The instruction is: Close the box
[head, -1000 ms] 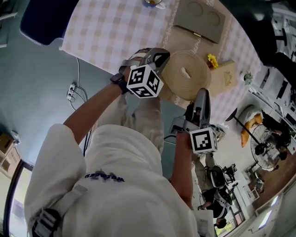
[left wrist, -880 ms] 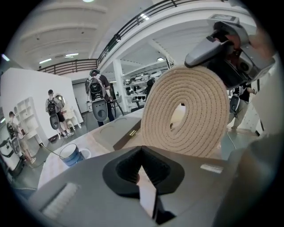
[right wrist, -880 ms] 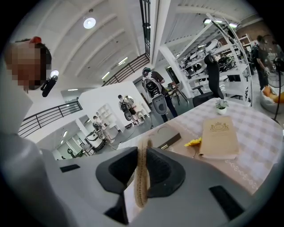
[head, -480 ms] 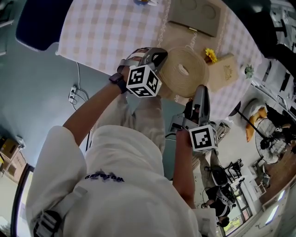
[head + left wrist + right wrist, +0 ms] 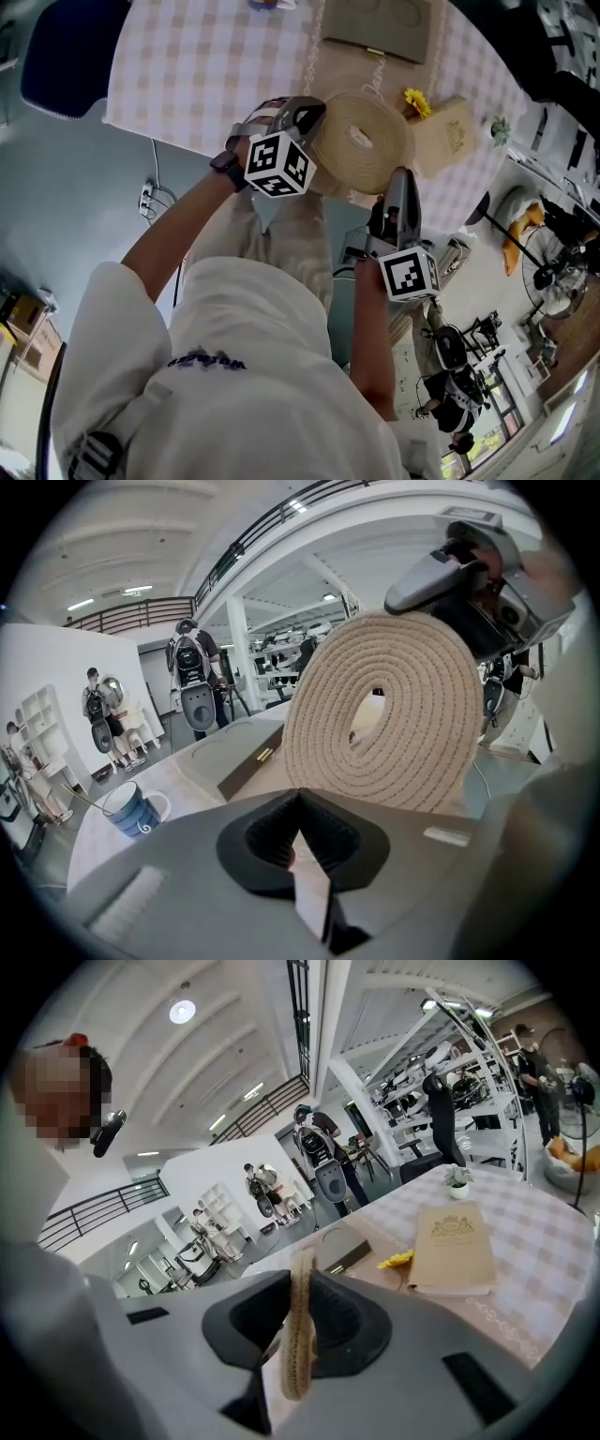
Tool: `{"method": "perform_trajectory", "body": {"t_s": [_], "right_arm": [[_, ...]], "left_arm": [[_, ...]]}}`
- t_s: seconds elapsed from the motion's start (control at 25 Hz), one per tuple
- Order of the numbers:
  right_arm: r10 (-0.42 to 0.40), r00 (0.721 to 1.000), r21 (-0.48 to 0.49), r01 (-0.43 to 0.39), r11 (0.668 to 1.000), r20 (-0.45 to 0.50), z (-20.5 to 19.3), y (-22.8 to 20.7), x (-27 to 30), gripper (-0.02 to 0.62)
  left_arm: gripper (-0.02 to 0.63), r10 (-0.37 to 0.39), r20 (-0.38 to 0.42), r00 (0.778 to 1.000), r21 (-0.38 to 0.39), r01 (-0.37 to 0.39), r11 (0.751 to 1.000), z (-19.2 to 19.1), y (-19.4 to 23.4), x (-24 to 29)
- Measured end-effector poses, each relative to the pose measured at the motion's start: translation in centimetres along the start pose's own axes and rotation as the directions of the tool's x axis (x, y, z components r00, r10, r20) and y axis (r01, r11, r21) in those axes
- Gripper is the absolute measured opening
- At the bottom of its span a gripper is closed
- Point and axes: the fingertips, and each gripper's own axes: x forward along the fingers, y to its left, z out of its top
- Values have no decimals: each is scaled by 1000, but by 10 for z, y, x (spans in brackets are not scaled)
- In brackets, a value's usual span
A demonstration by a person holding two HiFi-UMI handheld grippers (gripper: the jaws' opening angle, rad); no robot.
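Note:
A round coiled-rope mat (image 5: 361,141) stands on edge above the table's near edge. My right gripper (image 5: 398,180) is shut on its rim; in the right gripper view the mat (image 5: 300,1335) shows edge-on between the jaws (image 5: 300,1283). My left gripper (image 5: 305,114) sits at the mat's left side, its jaws (image 5: 300,794) shut with nothing in them; it faces the mat's flat face (image 5: 403,724) and the right gripper (image 5: 459,564). The flat olive box (image 5: 375,23) lies farther back on the checked tablecloth (image 5: 187,75), also in the two gripper views (image 5: 234,752) (image 5: 342,1246).
A tan book (image 5: 452,141) with a gold crest and a yellow flower (image 5: 412,101) lie right of the mat. A blue mug (image 5: 131,808) stands at the left. A small potted plant (image 5: 457,1180) is at the far table edge. People stand in the hall behind.
The left gripper has sunk a little toward the table; the mug looms larger in its view. The right gripper holds the mat as before.

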Motion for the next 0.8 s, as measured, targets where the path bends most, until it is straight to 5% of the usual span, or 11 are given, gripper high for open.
{"method": "perform_trajectory", "body": {"t_s": [0.8], "right_arm": [[-43,999,-13,43,999,-9,-4,-38,3,67]], "left_arm": [[2,-20,-53,998,22,21,1000,-15,-6,11]]}}
